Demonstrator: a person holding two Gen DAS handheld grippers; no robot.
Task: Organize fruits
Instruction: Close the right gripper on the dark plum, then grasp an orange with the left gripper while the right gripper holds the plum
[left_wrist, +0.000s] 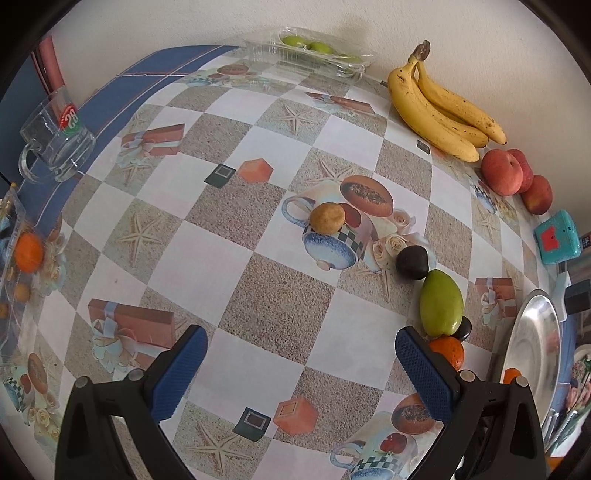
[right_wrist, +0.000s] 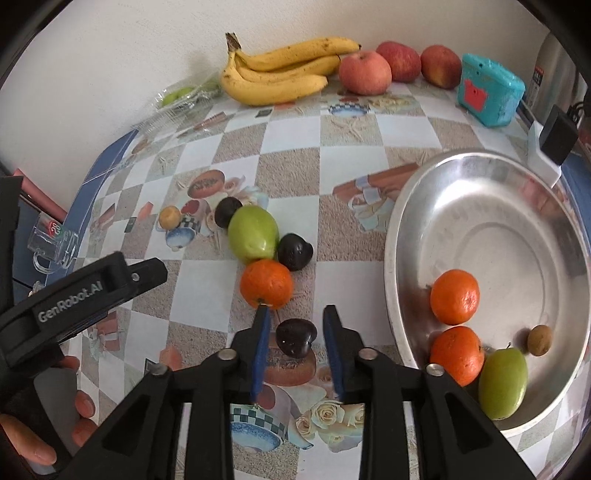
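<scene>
My right gripper points down at the table, jaws slightly apart. A dark plum lies between the blue pads with a thin gap on each side. Just beyond it sit an orange, another dark plum, a green mango and a third plum. The metal bowl on the right holds two oranges, a green mango and a small brown fruit. My left gripper hangs wide open over bare tablecloth, left of the mango and orange.
Along the back wall lie bananas, red apples and a teal box. A clear plastic box of green fruit sits far back. A glass mug stands at the left edge. A small brown fruit sits mid-table.
</scene>
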